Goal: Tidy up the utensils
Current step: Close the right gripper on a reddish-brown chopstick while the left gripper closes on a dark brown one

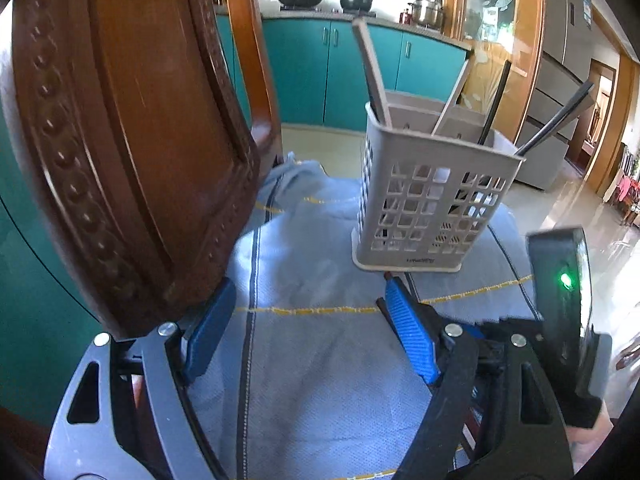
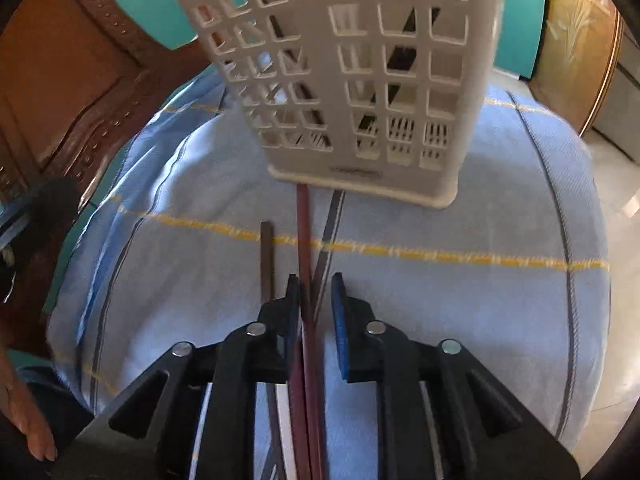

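Several utensils already stand in the holder [image 1: 432,200] on the blue-clothed surface [image 1: 320,360]. Just in front of the holder's base I still have chopsticks [image 2: 306,248] lying; my right hand-held gripper [image 2: 316,292] straddles them, narrowly parted, not yet clenched. My left hand-held gripper [image 1: 308,320] is released, empty.

We see our left gripper [image 1: 304,320] with a grey metal arm on one side and a black one on the other, each ending in a ribbed blue pad [image 1: 412,336] and fixed with round silver screws. Our right gripper [image 2: 316,304] is black throughout, with dark blue pads and matching silver screws.
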`<state>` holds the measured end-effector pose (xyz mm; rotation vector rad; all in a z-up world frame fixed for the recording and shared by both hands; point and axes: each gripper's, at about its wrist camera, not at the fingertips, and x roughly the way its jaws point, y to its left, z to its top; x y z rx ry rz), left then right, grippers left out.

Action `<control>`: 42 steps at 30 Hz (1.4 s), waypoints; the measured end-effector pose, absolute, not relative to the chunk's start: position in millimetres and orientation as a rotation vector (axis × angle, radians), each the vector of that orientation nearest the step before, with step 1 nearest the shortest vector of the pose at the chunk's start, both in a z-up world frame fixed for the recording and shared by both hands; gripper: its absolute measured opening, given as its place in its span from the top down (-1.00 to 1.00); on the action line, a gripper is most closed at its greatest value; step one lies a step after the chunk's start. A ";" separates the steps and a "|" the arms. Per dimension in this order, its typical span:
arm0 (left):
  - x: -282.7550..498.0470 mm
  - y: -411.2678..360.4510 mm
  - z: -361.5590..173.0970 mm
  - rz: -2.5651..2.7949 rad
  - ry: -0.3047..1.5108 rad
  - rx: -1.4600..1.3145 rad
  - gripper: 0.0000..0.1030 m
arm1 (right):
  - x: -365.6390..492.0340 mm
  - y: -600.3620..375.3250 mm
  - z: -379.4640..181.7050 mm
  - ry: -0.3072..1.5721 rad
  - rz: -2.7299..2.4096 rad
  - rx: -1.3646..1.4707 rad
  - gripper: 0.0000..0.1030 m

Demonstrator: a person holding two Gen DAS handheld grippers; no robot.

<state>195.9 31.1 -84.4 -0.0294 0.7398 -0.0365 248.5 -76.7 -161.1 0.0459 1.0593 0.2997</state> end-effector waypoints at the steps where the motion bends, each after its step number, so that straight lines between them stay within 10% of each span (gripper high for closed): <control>1: 198.2 30.6 -87.9 -0.038 0.753 -0.028 -0.50 | 250.4 -79.2 -161.2 1.075 0.290 0.061 0.87; 12: 229.8 1.3 -130.9 -0.107 0.909 0.023 -0.43 | 227.0 -136.2 -159.8 1.146 0.143 0.148 0.87; 22: 255.8 -33.9 -167.8 -0.116 0.990 0.066 -0.08 | 220.6 -141.7 -159.6 1.102 0.109 0.096 0.64; 29: 256.2 -41.4 -164.0 -0.181 0.978 0.087 0.65 | 219.2 -145.5 -158.4 1.108 0.104 0.098 0.56; 42: 254.8 -24.1 -157.2 -0.192 0.986 0.067 0.80 | 221.6 -140.5 -157.4 1.090 0.086 0.063 0.46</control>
